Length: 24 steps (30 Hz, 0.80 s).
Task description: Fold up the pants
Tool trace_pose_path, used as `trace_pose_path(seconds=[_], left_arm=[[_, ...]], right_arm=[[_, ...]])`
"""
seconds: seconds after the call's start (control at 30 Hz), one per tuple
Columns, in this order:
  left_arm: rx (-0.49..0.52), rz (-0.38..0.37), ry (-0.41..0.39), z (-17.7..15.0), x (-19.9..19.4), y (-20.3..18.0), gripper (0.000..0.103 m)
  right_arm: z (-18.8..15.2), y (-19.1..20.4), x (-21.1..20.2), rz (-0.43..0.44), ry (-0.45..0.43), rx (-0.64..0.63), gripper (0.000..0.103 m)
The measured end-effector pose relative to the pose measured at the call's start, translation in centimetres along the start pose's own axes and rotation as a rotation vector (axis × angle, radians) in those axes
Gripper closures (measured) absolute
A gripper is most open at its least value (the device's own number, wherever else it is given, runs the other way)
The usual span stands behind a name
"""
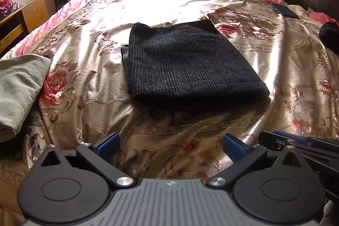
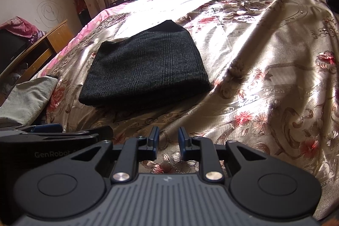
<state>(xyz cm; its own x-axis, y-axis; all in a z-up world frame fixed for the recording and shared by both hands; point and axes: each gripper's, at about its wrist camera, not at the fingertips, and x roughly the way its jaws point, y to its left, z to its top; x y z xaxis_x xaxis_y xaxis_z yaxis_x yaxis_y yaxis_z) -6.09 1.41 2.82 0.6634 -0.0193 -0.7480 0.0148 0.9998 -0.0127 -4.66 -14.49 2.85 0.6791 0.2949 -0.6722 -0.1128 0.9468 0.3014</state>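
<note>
While the pants (image 1: 188, 63) are lying folded into a thick dark rectangle mid-bed, clear of both tools, little is likely going wrong unless a finger is snagging an edge. The left gripper (image 1: 170, 146) is holding its fingers wide apart and empty; the right gripper (image 2: 168, 142) is keeping a narrow gap, gripping nothing. The glossy floral bedspread (image 1: 275, 86) is looking slippery, so a nudge may be sliding the bundle and opening its layers. The cloth is appearing coarse-woven, faintly checked, with soft rounded folds.
</note>
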Motion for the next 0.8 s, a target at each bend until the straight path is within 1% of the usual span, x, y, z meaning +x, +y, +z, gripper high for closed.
trace_pose_path(seconds=[0.8], left_arm=[[0.007,0.005,-0.006,-0.06,-0.15,-0.13,0.000]], right_arm=[[-0.02,-0.02,0.09,0.000,0.004,0.003,0.082]])
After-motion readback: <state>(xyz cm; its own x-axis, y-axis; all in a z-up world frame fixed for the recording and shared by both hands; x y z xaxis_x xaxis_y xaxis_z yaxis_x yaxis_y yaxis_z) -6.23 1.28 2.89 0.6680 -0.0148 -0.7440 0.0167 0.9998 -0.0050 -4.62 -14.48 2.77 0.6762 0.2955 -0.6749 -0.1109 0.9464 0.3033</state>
